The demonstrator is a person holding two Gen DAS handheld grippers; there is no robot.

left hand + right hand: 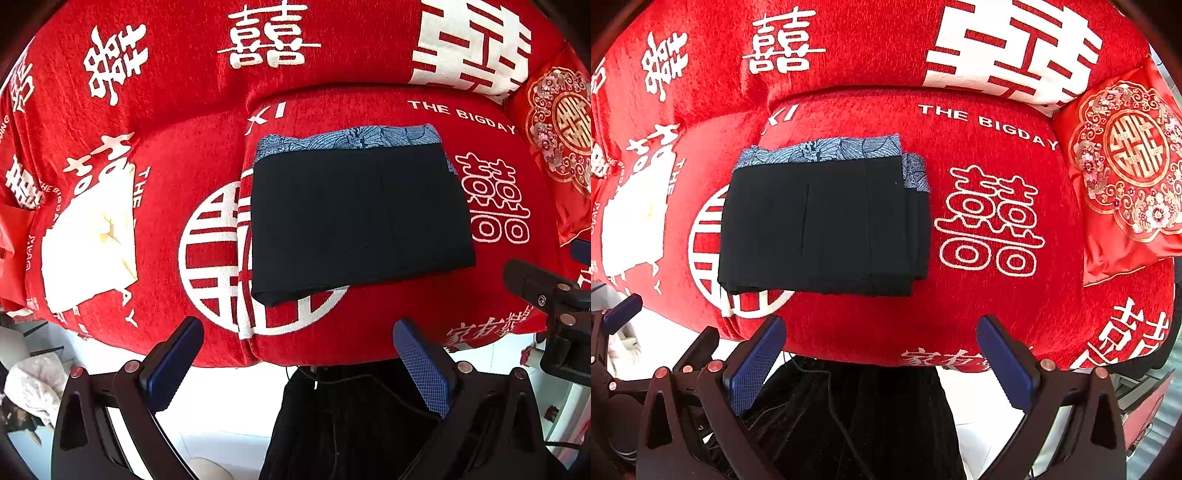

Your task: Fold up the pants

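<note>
Folded black pants (pixel 358 218) (pixel 820 225) lie flat in a compact rectangle on the red sofa seat (pixel 388 325) (pixel 923 317), resting on top of a folded blue-patterned garment (pixel 354 136) (pixel 827 147) whose edge shows behind and to the right. My left gripper (pixel 297 332) hovers open at the sofa's front edge, below the pants, holding nothing. My right gripper (pixel 881 328) is open too, in front of the pants and apart from them. The right gripper's body shows at the right edge of the left wrist view.
A white folded cloth (pixel 88 240) (pixel 631 221) lies on the seat to the left. A red embroidered cushion (pixel 1126 177) (pixel 561 129) sits at the right. Below the seat edge are a white floor (pixel 221 398) and a person's dark clothing (pixel 351 424) (pixel 849 417).
</note>
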